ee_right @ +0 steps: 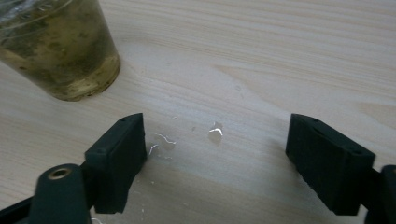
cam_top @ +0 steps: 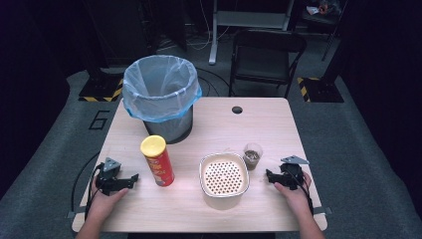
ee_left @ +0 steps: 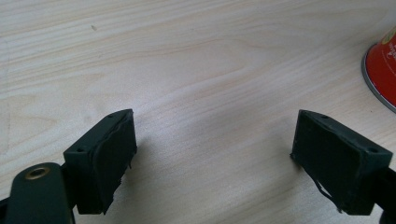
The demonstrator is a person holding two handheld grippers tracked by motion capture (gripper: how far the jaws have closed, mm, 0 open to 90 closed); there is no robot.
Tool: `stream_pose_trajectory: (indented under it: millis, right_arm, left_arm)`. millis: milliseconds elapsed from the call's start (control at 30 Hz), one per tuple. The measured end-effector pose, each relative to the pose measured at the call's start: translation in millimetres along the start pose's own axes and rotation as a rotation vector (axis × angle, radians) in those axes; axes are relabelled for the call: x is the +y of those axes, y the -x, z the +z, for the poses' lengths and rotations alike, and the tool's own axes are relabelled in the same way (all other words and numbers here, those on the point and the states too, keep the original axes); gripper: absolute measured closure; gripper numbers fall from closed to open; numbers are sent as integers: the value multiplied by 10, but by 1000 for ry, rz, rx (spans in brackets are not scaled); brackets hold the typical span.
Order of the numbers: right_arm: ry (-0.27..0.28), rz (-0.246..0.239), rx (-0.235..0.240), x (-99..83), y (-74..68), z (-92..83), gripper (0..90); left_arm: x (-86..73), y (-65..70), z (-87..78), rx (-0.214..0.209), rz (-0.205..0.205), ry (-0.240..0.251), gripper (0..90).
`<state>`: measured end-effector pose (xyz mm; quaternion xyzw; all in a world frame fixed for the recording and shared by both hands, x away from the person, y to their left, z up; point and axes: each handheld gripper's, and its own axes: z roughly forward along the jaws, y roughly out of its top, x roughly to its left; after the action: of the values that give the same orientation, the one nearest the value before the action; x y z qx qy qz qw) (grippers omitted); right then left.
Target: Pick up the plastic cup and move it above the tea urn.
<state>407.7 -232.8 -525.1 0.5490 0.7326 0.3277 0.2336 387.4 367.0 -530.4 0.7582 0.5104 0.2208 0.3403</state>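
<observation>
A laboratory or studio recording space. A single light wooden table (cam_top: 259, 124) stands on grey carpet amid dark surroundings, with yellow-and-black hazard tape (cam_top: 311, 82) on equipment bases, loose cables (cam_top: 209, 37) on the floor, a folding chair (cam_top: 266, 57), and a floor marking "6" (cam_top: 99, 119).

- The table (cam_top: 259, 124) is bright in the high view, but the room around it is very dark.
- That picture is a bit soft and grainy.
- In the left gripper view, dark shadows lie on the wood beside the black jaws.
- In the right gripper view, little water drops (ee_right: 215, 133) shine white, and the cup (ee_right: 60, 46) looks blurry.
</observation>
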Motion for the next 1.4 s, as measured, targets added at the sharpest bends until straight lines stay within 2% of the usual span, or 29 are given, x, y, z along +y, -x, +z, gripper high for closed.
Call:
stream_pose_trajectory:
  millis: [67, 133, 167, 200, 300, 333, 400, 433, 467, 533, 600, 633, 767, 833, 900, 1200, 1267, 1300, 1333, 1400]
  right_arm:
    - [-12, -8, -1, 8, -7, -28, 288]
    - [1, 5, 24, 27, -32, -88, 351]
    - [1, 5, 24, 27, -32, -88, 351]
    - [32, 1, 79, 68, -69, -194, 412]
    - [61, -18, 88, 114, -123, -282, 439]
    - [67, -3, 112, 161, -179, -347, 436]
    - [69, -5, 135, 199, -239, -369, 424]
    - [70, -33, 133, 219, -271, -368, 403]
    - [70, -33, 133, 219, -271, -368, 403]
    - [75, -82, 152, 293, -369, -347, 353]
    - [77, -84, 152, 309, -387, -340, 330]
    - [75, -104, 164, 348, -413, -324, 282]
    - [74, -115, 190, 401, -449, -288, 240]
    - [74, -126, 185, 442, -476, -246, 216]
    - [71, -145, 177, 487, -509, -168, 208]
    - [56, -166, 165, 579, -595, 17, 213]
    - [65, -187, 149, 613, -623, 73, 249]
    - [68, -164, 146, 618, -638, 78, 254]
    - [76, -176, 155, 630, -627, 86, 263]
    - [76, -158, 162, 638, -637, 97, 277]
  left_arm:
    - [1, -4, 1, 0, 5, 2, 132]
    - [0, 1, -2, 0, -1, -1, 132]
    - [0, 1, -2, 0, -1, -1, 132]
    - [-2, 4, -2, -3, -4, 0, 132]
    - [-3, 6, -6, -5, -6, -7, 132]
    - [-3, 6, -6, -5, -6, -7, 132]
    - [-2, 4, -3, -3, -4, -2, 132]
    - [-2, 4, -1, -2, -4, 0, 132]
    - [-2, 4, -1, -2, -4, 0, 132]
    - [-2, 4, -1, -3, -5, 0, 132]
    - [-2, 3, -3, -3, -3, -2, 132]
    - [-3, 7, -6, -5, -7, -7, 132]
    - [-2, 6, -1, -3, -6, 1, 132]
    - [-2, 5, -1, -3, -5, 0, 132]
    - [-2, 5, -1, -2, -5, 1, 132]
    - [-2, 5, -1, -3, -5, 0, 132]
    - [-3, 6, -1, -3, -6, 1, 132]
    - [-2, 5, -1, -3, -6, 0, 132]
    - [-2, 5, -1, -3, -6, 0, 132]
    - [-2, 5, -1, -2, -5, 1, 132]
